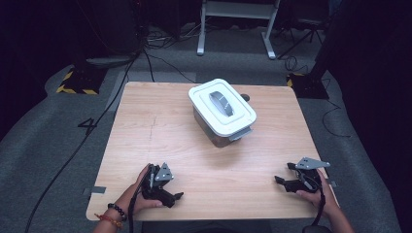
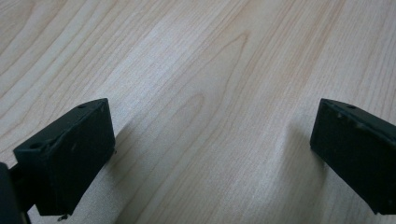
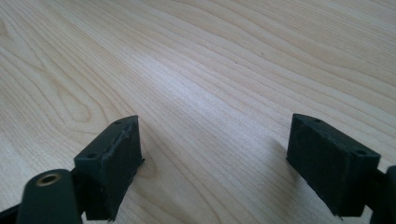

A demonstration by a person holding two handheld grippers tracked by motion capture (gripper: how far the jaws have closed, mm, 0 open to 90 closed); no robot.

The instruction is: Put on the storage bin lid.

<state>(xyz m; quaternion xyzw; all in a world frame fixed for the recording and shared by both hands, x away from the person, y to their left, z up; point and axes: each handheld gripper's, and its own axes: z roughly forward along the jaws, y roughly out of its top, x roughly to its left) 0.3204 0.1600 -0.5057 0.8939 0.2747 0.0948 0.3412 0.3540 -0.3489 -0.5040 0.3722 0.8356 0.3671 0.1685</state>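
My left claw sits on the counter at its near edge, my right claw well apart from it at the same edge. The lidded container stands on the counter far ahead of both claws, between their lines, a little closer to the right one. A small object lies just behind it.

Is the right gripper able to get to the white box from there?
Probably yes: the right gripper sits open near the table edge, with bare wood between it and the white box.
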